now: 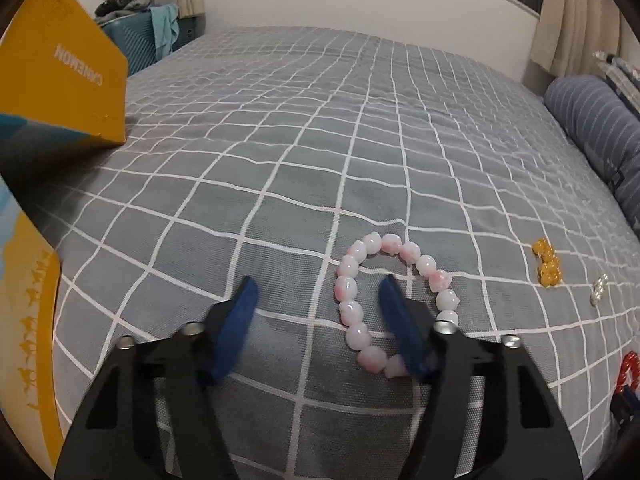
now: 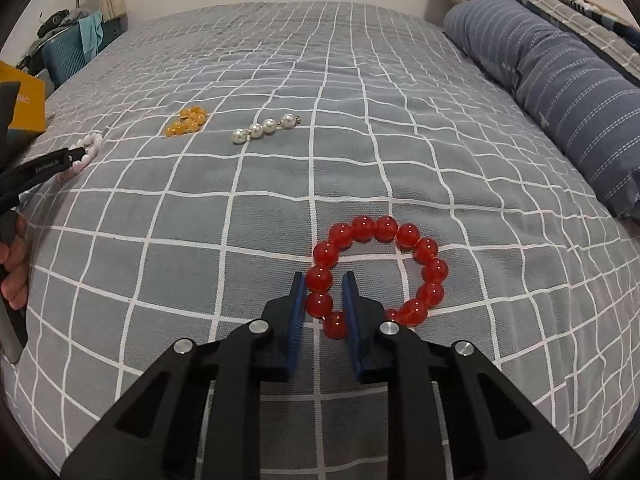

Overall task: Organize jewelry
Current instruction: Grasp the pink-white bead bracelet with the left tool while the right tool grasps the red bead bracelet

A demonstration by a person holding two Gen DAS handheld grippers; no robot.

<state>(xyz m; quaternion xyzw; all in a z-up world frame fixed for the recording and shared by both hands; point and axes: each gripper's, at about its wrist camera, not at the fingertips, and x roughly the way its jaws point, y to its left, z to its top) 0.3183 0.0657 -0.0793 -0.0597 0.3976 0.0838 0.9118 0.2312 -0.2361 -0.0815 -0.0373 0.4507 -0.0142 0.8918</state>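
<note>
nothing is sorted yet: all four pieces lie on the bed, my right claw (image 2: 323, 280) pinching the red bracelet (image 2: 380, 274), my left claw (image 1: 318, 286) released astride the pink bracelet (image 1: 390, 304).

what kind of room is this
Most likely a bedroom: the jewelry lies on a bed with a grey checked cover, a striped blue bolster pillow along one side, and curtains by a window.

Right claw (image 2: 323, 282) straddles red bracelet's (image 2: 380, 276) near beads.
</note>
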